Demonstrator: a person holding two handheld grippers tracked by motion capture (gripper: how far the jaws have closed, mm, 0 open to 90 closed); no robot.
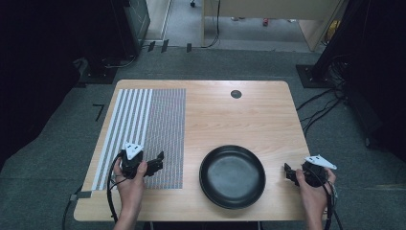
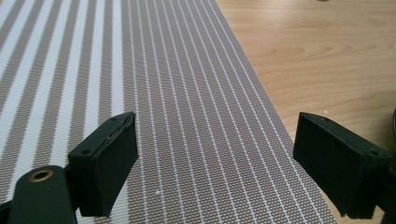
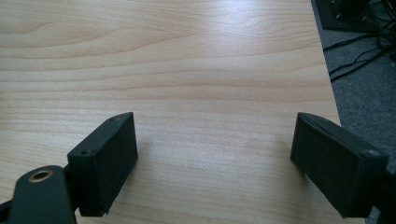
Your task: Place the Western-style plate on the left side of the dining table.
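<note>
High view: the pale wooden counter point(image 1: 230, 115) occupied the centre of the frame, and I held one black two-jaw gripper in each hand at its near edge. The left gripper point(image 1: 154, 164) sat in the lower left of the frame over the near right part of the grey-and-white striped woven placemat point(image 1: 143, 129), which lay flat on the left half of the counter. The round black shallow pan point(image 1: 232, 176) rested empty on the counter at lower centre, between my two hands, just beside the placemat's right edge but apart from it. The right gripper point(image 1: 288, 172) sat at lower right, near the pan's right rim and not touching it. A small dark round grommet point(image 1: 236, 94) lay in the counter near its far edge.

Left gripper view: the left gripper point(image 2: 215, 172) had its jaws spread wide and released, with the placemat point(image 2: 177, 93) beneath them and bare counter point(image 2: 327, 56) in the upper right of the frame.

Right gripper view: the right gripper point(image 3: 215, 170) likewise had its jaws spread wide, grasping nothing, above bare counter point(image 3: 187, 60); grey carpeted floor point(image 3: 369, 88) with cables showed at the right edge.
</note>
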